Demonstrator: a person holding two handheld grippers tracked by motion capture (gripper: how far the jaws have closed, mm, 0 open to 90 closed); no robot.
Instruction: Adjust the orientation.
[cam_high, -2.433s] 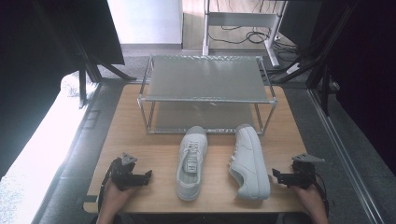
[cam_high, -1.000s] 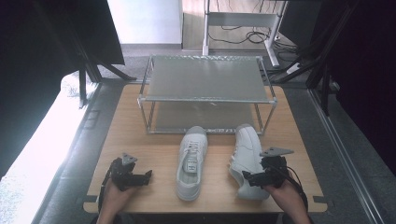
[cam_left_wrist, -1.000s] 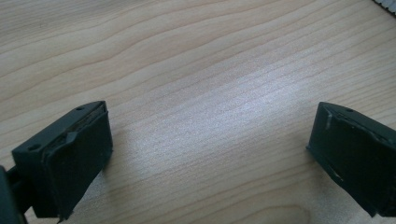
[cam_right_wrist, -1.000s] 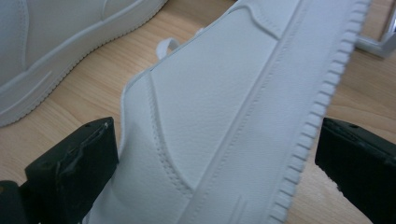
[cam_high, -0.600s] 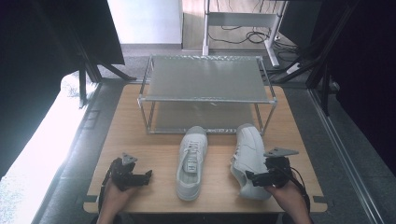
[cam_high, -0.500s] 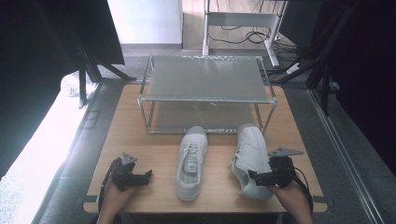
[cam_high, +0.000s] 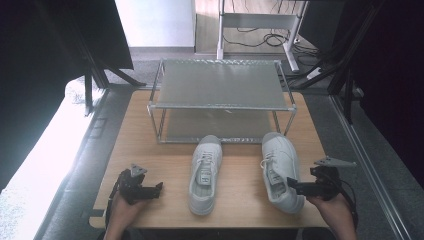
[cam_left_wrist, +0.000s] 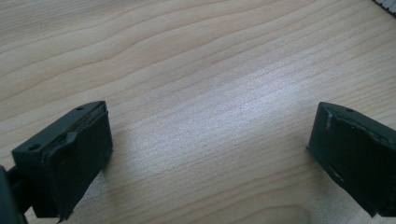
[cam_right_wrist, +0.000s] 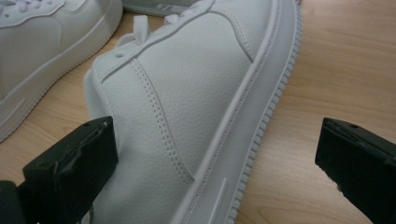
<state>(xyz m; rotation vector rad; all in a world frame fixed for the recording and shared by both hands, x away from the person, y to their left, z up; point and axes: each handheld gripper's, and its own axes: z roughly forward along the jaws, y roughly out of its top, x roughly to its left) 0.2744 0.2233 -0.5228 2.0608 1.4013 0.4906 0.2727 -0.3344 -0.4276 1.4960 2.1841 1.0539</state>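
Over the last couple of seconds the right hand-held gripper (cam_high: 295, 185) has travelled in from the counter's right edge to the heel end of the right-hand white leather low-top sneaker (cam_high: 280, 170), and it now sits just beside that shoe's rear outer side. Its jaws stand wide apart: in the right gripper view one jaw lies against the heel quarter of the sneaker (cam_right_wrist: 187, 107) and the other hangs clear over bare wood beyond the ribbed sole, so nothing is clamped yet. That sneaker rests flat on the light wooden counter (cam_high: 150, 150), toe pointing toward the two-tier metal mesh shoe rack (cam_high: 220, 85), with its white leather partner sneaker (cam_high: 204, 172) near on the left. The left hand-held gripper (cam_high: 150, 189) has stayed at the near left corner, jaws apart over bare wood. The approach looks finished; closing on the heel seems the next step before lifting the shoe toward the rack.
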